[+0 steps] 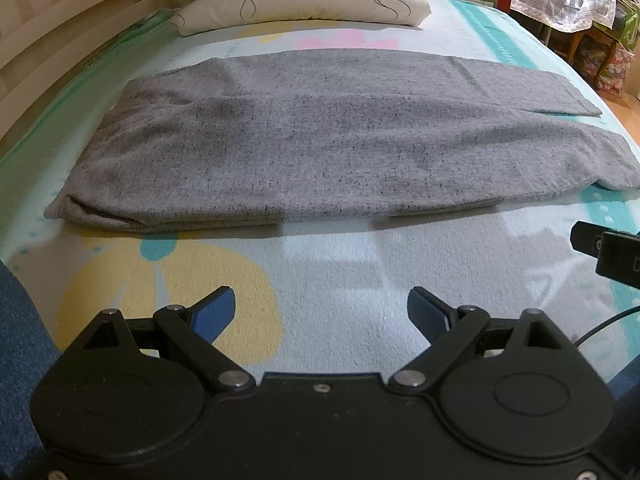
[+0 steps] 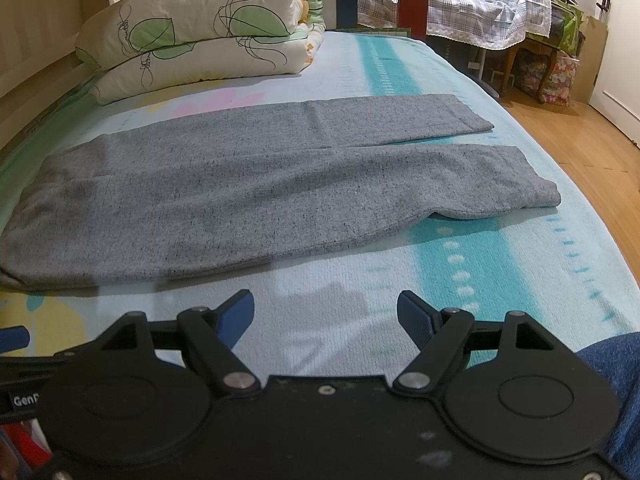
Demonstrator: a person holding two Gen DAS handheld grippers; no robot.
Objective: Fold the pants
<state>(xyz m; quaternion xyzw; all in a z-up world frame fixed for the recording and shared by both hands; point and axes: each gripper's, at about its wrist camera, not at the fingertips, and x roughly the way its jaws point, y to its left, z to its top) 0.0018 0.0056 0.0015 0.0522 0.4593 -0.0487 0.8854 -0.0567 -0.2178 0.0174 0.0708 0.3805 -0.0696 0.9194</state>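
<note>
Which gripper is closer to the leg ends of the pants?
Right. The right gripper faces the pants toward the leg ends; the left gripper sits nearer the waist. Neither touches them.

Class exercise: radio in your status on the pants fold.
Left gripper and right gripper open, empty, short of the cloth. Grey pants flat on bed, legs apart. Nothing in the way.

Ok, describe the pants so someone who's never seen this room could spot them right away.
Start at the bed with its pale floral cover. The pants lie flat across its middle, nearer than the rolled leaf-print quilt. They are the only speckled grey thing there, two legs ending side by side at right.
</note>
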